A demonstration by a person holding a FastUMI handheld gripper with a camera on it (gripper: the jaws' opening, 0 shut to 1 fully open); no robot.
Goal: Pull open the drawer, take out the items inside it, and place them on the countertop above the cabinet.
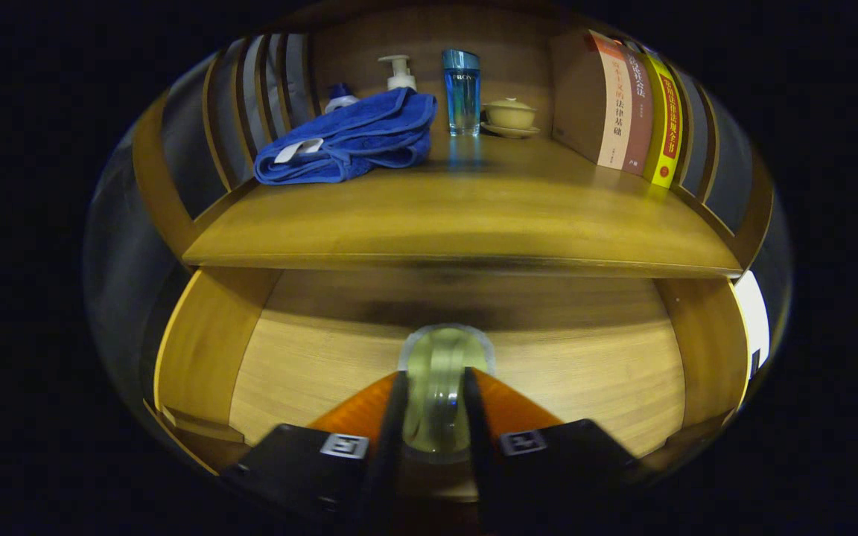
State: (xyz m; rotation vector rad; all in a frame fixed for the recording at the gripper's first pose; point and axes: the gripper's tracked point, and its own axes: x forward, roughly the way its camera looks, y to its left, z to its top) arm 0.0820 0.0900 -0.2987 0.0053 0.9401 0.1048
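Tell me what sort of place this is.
Probably a mock-up home setting, bedside or bathroom-like: a wooden cabinet with its drawer pulled open. On the countertop sit a folded blue towel, a pump bottle and upright books. The tool is shut on a clear glass jar over the drawer.

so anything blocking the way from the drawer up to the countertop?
Nothing visible. The gripper is shut on a clear cup in the open drawer; the countertop's front is bare, with the towel and books further back.
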